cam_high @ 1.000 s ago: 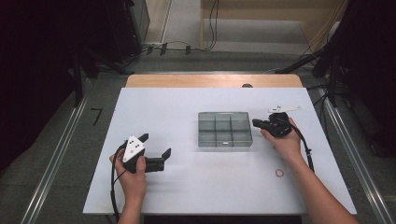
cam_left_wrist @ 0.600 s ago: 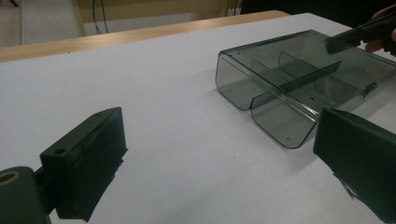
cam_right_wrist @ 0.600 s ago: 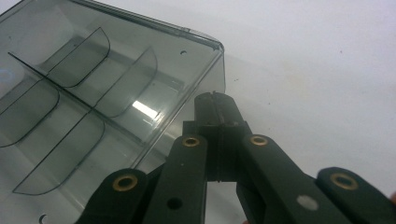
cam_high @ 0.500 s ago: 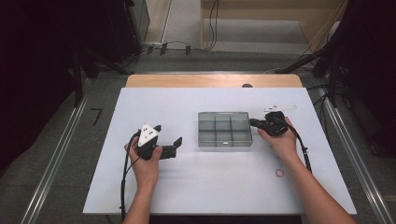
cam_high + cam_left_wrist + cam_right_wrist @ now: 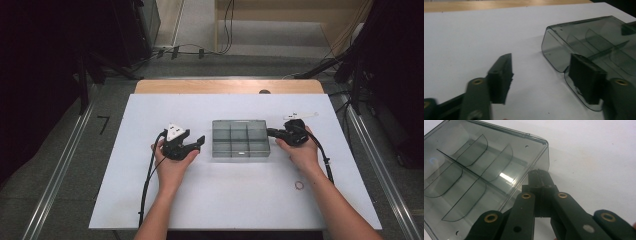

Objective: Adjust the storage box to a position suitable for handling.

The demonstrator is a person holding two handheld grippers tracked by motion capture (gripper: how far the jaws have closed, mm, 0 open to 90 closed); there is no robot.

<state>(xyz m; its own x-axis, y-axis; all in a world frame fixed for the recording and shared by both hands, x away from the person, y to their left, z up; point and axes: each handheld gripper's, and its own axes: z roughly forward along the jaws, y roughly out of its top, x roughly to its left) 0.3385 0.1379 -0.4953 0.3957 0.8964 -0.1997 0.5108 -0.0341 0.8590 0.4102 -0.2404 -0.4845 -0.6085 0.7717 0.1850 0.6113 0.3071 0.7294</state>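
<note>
A clear grey box (image 5: 240,139) with several compartments lies in the middle of the white table (image 5: 150,200). My left gripper (image 5: 198,144) is just left of the box and points at its left end. Its jaws have just been closing and stand partly apart, with nothing pressed between them. In the left gripper view the box's near corner (image 5: 554,53) shows just past the right-hand pad of my left gripper (image 5: 544,77). My right gripper (image 5: 270,132) is shut, its tips against the box's right end. In the right gripper view the joined tips of my right gripper (image 5: 538,174) meet the box wall (image 5: 544,157).
A small red rubber band (image 5: 299,185) lies on the table near the right forearm. A wooden strip (image 5: 225,86) runs along the table's far edge. Cables trail from both grippers toward the near edge.
My left gripper has moved right across the table, up to the box, and its jaws have narrowed. The right gripper and the box have stayed put.
</note>
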